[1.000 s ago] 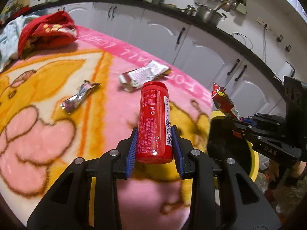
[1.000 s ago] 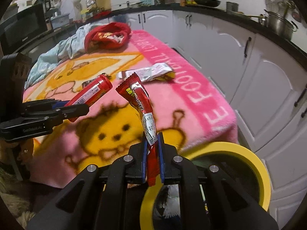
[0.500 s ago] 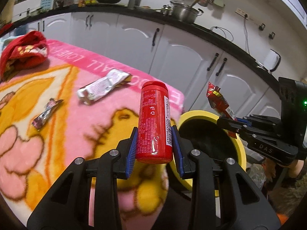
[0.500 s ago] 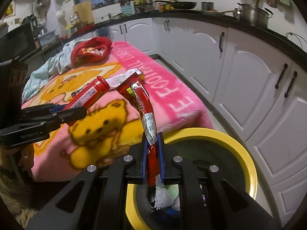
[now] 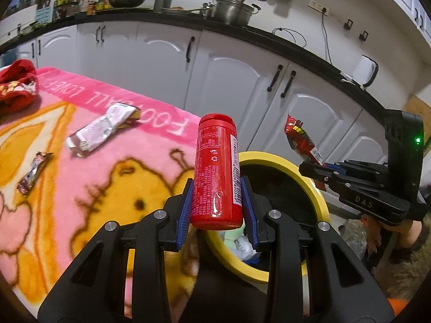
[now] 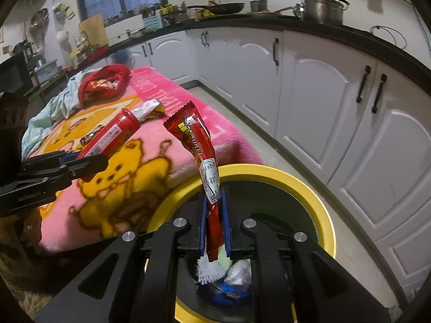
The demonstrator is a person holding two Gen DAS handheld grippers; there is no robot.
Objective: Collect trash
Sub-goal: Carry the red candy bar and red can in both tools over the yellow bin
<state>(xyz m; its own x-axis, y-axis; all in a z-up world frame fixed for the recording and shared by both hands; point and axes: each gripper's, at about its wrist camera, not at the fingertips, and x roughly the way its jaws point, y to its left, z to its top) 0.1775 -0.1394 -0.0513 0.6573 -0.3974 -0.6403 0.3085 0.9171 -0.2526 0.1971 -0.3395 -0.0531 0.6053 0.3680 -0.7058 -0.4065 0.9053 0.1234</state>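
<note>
My left gripper [image 5: 217, 210] is shut on a red plastic bottle [image 5: 216, 169], held upright at the near rim of the yellow-rimmed trash bin [image 5: 320, 196]. My right gripper [image 6: 214, 220] is shut on a red snack wrapper [image 6: 198, 140] and hangs over the bin's opening [image 6: 317, 196], where trash lies inside. In the right wrist view the left gripper [image 6: 72, 165] holds the bottle [image 6: 113, 134] over the blanket's edge. A silver wrapper [image 5: 102, 129] and a small dark wrapper [image 5: 33, 173] lie on the pink and yellow blanket [image 5: 80, 188].
A red cloth bag [image 5: 16, 86] lies at the blanket's far left; a light blue cloth [image 6: 51, 110] lies beside the bag [image 6: 103, 82]. White kitchen cabinets [image 5: 229, 80] with a black counter stand close behind the bin.
Both grippers have swung right, away from the blanket toward the bin. The right gripper with its wrapper is now over the bin's opening; the bottle is at the bin's rim.
</note>
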